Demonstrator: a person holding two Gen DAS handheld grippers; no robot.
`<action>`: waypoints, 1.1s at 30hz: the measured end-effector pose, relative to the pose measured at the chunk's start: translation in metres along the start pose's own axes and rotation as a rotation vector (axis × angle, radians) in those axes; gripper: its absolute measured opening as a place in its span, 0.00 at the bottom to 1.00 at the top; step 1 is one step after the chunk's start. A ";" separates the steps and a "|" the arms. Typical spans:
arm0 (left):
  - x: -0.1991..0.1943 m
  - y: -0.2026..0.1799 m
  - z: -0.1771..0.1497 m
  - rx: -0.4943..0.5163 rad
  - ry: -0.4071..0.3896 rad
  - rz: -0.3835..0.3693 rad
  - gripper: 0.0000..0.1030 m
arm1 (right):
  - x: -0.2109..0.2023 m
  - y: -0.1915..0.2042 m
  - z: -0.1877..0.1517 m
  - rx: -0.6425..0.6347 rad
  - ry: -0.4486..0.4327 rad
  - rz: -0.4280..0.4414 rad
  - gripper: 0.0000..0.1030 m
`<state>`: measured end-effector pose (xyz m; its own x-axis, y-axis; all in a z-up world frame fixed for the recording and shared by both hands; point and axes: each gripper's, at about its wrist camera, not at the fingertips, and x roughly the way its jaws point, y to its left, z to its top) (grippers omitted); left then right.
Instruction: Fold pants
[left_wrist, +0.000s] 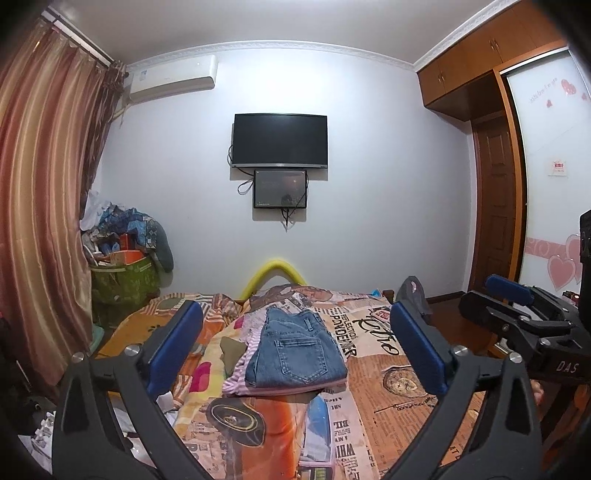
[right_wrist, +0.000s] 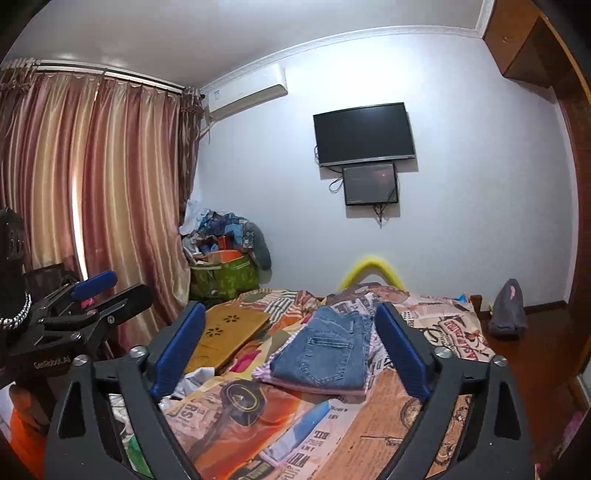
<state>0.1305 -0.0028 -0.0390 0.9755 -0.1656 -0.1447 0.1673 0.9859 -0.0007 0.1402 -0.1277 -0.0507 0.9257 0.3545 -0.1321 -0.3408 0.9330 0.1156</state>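
Observation:
Folded blue jeans (left_wrist: 297, 350) lie on top of a folded pink striped garment (left_wrist: 238, 371) in the middle of the bed, back pocket up. They also show in the right wrist view (right_wrist: 325, 352). My left gripper (left_wrist: 295, 339) is open and empty, held above the bed in front of the stack. My right gripper (right_wrist: 291, 343) is open and empty too, at about the same distance from the jeans. Each gripper shows at the edge of the other's view: the right one (left_wrist: 517, 299) and the left one (right_wrist: 88, 291).
The bed (left_wrist: 388, 369) has a printed newspaper-pattern cover. A wooden lap tray (right_wrist: 225, 332) lies at its left. A pile of clothes and a green bag (left_wrist: 122, 273) stand by the curtain. A grey bag (right_wrist: 508, 310) sits right of the bed. A wardrobe (left_wrist: 495, 206) is on the right.

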 end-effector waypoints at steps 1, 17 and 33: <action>0.000 0.001 -0.001 -0.001 0.000 -0.001 1.00 | -0.002 0.000 -0.001 -0.002 -0.005 -0.009 0.97; -0.001 0.000 -0.005 0.008 -0.001 -0.020 1.00 | -0.009 -0.001 -0.008 -0.011 -0.001 -0.056 0.99; 0.002 0.001 -0.007 0.007 0.008 -0.026 1.00 | -0.011 -0.002 -0.008 -0.011 0.012 -0.061 0.99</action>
<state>0.1313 -0.0016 -0.0464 0.9697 -0.1912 -0.1522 0.1938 0.9810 0.0025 0.1292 -0.1330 -0.0578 0.9428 0.2972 -0.1508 -0.2852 0.9536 0.0961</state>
